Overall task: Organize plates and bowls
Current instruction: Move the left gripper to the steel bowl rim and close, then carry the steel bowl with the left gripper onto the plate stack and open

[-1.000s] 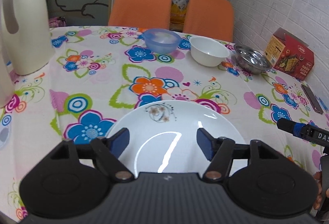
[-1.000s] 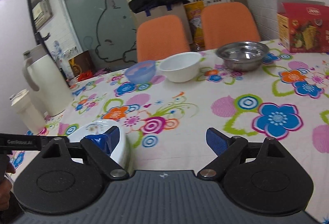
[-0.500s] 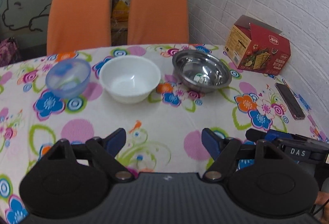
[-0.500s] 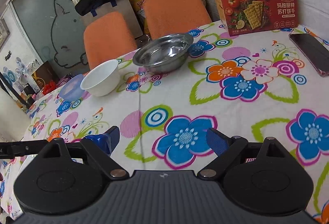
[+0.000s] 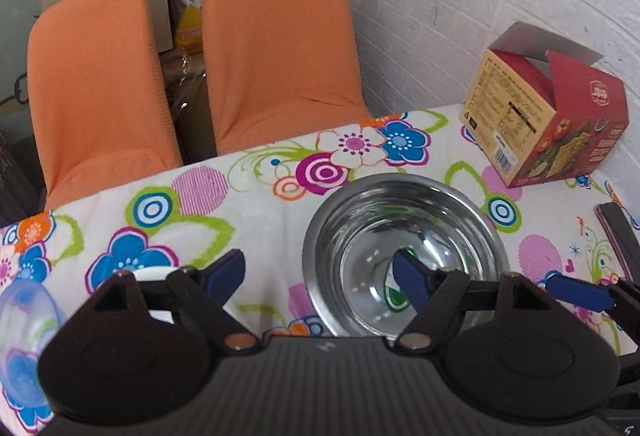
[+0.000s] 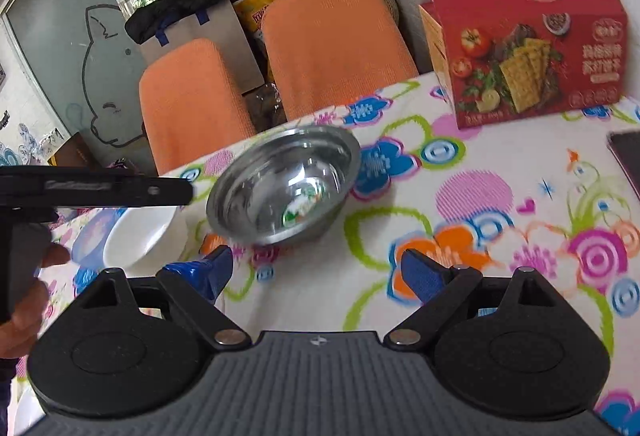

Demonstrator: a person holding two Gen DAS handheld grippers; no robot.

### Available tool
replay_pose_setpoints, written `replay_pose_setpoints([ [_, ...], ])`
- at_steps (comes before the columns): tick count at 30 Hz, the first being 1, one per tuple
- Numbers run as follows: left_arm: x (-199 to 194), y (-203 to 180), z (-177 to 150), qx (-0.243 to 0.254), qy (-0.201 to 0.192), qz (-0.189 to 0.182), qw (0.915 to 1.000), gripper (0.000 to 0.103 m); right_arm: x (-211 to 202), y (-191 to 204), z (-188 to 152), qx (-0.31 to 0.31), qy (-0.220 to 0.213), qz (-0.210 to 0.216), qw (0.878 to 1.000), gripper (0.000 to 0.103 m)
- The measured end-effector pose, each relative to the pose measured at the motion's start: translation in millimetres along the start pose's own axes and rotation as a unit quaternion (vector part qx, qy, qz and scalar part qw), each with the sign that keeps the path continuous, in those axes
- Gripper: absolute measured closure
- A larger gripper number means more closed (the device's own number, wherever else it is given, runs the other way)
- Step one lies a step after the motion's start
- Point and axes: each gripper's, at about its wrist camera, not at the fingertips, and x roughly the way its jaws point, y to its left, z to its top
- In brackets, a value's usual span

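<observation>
The left gripper (image 5: pixel 318 274) has its jaws well apart and nothing clamped. One blue pad (image 5: pixel 410 276) hangs over the inside of the steel bowl (image 5: pixel 404 232); the other sits outside the rim, over the tablecloth (image 5: pixel 256 191). Whether either pad touches the bowl cannot be told. The right gripper (image 6: pixel 318 272) is also wide open and empty, its pads above bare cloth just short of the steel bowl (image 6: pixel 286 183).

The steel bowl is round, shiny and mirror-like, with a small green-and-white sticker on its inner bottom. It stands near the table's far edge, in front of two orange chairs (image 5: pixel 276 43). To its left in the right wrist view are a smooth white bowl (image 6: pixel 138 234) and, beyond that, a translucent blue bowl (image 6: pixel 94 232), partly hidden by the left gripper's black body. In the left wrist view the blue bowl (image 5: pixel 24 310) shows at the lower left edge.

The cloth is white with bright printed flowers and rings. A red cardboard cracker box (image 5: pixel 546 115), its top flaps open, stands at the right by a white brick wall. A dark flat phone (image 5: pixel 618 236) lies near the right edge. The chairs have a knitted-looking fabric cover.
</observation>
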Motion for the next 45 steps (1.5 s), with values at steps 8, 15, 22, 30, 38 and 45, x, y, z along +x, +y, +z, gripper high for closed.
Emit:
replay_pose_setpoints([
  [8,49.4,-2.7,13.4,-0.002,0.032,0.015,0.9994,0.027,69.5,0.9,26.0,-0.061,0.022,-0.064,0.996,0.025],
  [15,61.2,-13.9,13.6,0.013,0.031,0.019,0.9992,0.027,95.0,6.0,23.9,-0.092,0.036,-0.074,0.992,0.024],
  [22,69.1,-18.8,9.9,0.015,0.035,0.02,0.9991,0.027,97.4,9.3,16.1,-0.129,0.018,-0.073,0.989,0.022],
  [30,71.1,-20.8,9.3,0.012,0.032,0.015,0.9993,0.027,102.2,9.7,17.8,-0.143,0.014,-0.077,0.987,0.02],
  [38,63.5,-31.2,8.0,0.037,0.034,0.014,0.9986,0.048,99.4,8.0,16.3,-0.146,0.002,-0.057,0.988,0.029],
  [45,46.6,-33.5,-4.4,0.029,0.056,-0.002,0.998,0.054,84.0,22.8,8.0,-0.151,0.007,-0.021,0.988,0.031],
])
